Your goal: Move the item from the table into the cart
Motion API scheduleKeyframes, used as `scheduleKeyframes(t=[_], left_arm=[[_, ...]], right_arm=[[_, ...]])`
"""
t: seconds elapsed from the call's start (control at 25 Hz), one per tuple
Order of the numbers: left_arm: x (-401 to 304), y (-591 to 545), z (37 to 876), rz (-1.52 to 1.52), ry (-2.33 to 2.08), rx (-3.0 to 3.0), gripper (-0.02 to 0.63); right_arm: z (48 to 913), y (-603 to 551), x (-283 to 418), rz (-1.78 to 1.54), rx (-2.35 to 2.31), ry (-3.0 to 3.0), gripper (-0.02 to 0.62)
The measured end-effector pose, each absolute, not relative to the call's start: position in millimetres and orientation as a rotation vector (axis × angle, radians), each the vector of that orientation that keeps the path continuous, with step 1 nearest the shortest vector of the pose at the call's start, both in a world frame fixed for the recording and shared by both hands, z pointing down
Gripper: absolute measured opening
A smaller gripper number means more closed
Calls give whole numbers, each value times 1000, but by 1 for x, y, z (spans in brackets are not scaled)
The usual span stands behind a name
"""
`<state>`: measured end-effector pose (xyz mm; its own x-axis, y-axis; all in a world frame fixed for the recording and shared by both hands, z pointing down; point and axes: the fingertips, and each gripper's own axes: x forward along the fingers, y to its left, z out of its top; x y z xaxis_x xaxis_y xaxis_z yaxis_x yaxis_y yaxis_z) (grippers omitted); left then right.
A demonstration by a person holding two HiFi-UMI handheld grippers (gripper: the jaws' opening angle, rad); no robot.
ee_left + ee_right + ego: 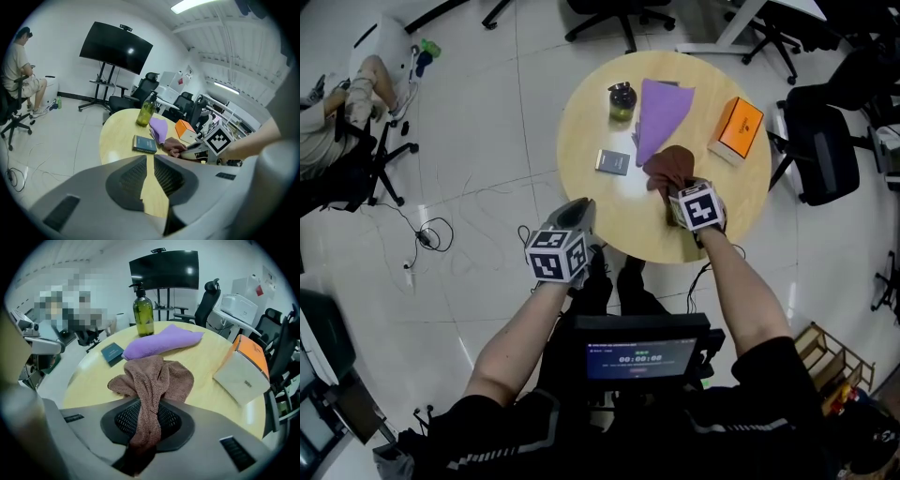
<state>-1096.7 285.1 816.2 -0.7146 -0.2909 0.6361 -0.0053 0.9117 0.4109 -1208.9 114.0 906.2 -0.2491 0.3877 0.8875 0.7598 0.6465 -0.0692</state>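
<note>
A brown towel (673, 165) lies bunched near the front right of the round wooden table (581, 127). My right gripper (673, 194) is shut on it: in the right gripper view a fold of the towel (154, 380) runs down between the jaws of that gripper (149, 423), and the rest of the cloth rests on the table. My left gripper (578, 212) hovers over the table's front left edge; its jaws (149, 171) stand almost together with nothing between them. No cart shows in any view.
Also on the table are a purple towel (662, 111), a green bottle (622, 101), a small grey book (613, 161) and an orange box (738, 129). Office chairs (821, 150) stand to the right and behind. A person sits at the far left (333, 117). Cables (427, 234) lie on the floor.
</note>
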Motion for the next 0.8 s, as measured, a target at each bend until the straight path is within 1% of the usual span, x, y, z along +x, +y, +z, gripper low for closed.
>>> scheduleKeyframes(t=[0.12,0.2,0.36,0.4,0.44,0.68,0.8], left_arm=[[-1093,287,789,-507,-2351,235,58],[-1089,285,764,-539,-2390,280,58],[-1081,283,719,-585,-2478,336,57],[-1076,284,708,-575,-2497,337,38],[-1072,286,697,-565,-2515,343,5],[-1050,267,627,-625,-2626,561,2],[-1043,239,607,-553,-2642,718,2]], right_arm=[[892,110,-1196,-368,-891,-1868,49],[868,110,-1189,-260,-876,-1923,48],[803,111,-1178,-152,-889,-2073,48],[785,110,-1173,-121,-891,-2111,48],[765,109,-1167,-89,-893,-2152,48],[657,81,-1119,-76,-911,-2403,48],[615,53,-1096,-1,-850,-2509,48]])
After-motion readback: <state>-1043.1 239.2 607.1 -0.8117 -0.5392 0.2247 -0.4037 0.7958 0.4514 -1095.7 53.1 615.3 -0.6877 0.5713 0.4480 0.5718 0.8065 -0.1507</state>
